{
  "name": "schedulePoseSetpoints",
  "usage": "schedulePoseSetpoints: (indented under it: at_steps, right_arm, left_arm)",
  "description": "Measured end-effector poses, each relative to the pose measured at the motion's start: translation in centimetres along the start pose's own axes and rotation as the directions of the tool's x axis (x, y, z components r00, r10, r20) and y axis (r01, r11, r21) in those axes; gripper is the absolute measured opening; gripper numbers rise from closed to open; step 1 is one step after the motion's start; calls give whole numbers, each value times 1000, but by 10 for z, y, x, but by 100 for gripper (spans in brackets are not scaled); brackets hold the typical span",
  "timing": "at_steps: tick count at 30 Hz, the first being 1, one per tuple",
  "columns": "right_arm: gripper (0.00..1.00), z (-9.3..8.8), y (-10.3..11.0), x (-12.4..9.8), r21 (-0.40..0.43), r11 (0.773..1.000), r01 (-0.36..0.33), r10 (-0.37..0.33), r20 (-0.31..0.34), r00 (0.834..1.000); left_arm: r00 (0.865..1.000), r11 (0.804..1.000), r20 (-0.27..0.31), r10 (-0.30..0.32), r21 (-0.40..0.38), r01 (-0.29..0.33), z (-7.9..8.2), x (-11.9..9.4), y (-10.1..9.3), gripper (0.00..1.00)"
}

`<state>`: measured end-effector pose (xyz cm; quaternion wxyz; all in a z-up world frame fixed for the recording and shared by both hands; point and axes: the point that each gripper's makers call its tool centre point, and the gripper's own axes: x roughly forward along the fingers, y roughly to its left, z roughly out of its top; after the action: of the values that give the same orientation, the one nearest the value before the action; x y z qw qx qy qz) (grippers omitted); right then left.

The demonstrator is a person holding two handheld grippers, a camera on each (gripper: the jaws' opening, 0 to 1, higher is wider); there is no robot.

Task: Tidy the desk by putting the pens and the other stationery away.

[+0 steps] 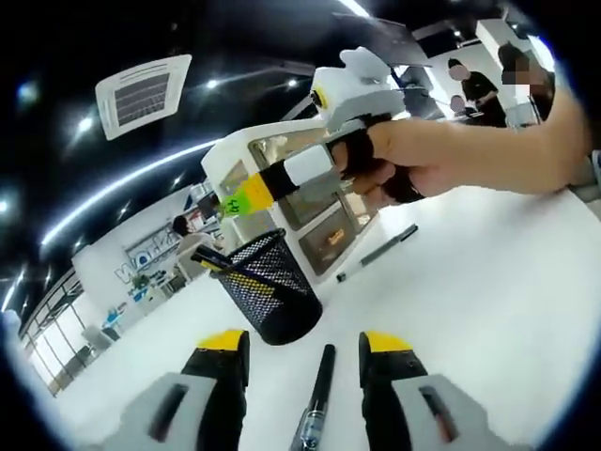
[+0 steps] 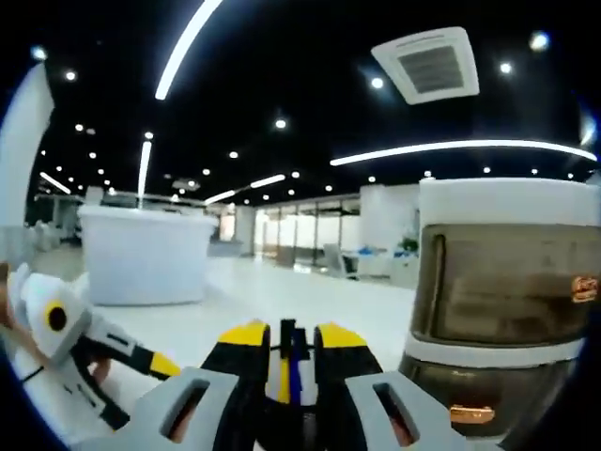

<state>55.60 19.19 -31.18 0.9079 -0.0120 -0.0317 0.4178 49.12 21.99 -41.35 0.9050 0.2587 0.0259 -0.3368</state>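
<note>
The left gripper rises from the bottom of the left gripper view with its yellow-tipped jaws spread apart, nothing clamped between them. In that same view the right gripper comes in from the right, gripped by the person's bare hand with the forearm stretching away to the right edge, its nose pointing down and to the left. In the right gripper view the right gripper has its jaws drawn close together on a thin dark object, and the left gripper shows at the lower left.
</note>
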Motion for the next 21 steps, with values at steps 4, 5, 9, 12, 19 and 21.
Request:
schedulePoseSetpoints:
  at_steps: [4,5,9,12,19,21]
  right_arm:
    - [16,0,14,-23,-45,998,-37,37,-7,999]
    - [16,-1,15,-30,-49,998,-42,42,-10,999]
    - [16,-12,8,-64,-89,995,-44,41,-28,999]
    - [16,-18,-5,-86,-88,996,-25,22,-38,999]
    - [16,-24,-26,-134,-95,995,-23,19,-42,999]
    - [16,-28,-34,-142,-100,995,-24,19,-50,999]
  left_arm:
    - [1000,1000,6,5,5,-5,2,-1,1,47]
    - [1000,1000,7,6,5,-6,2,0,2,47]
    - [1000,1000,13,9,2,-9,3,0,2,47]
    - [1000,1000,19,11,0,-11,3,0,3,47]
    - [1000,1000,20,9,-1,-9,3,0,2,47]
    - [1000,1000,17,7,2,-7,1,0,0,47]
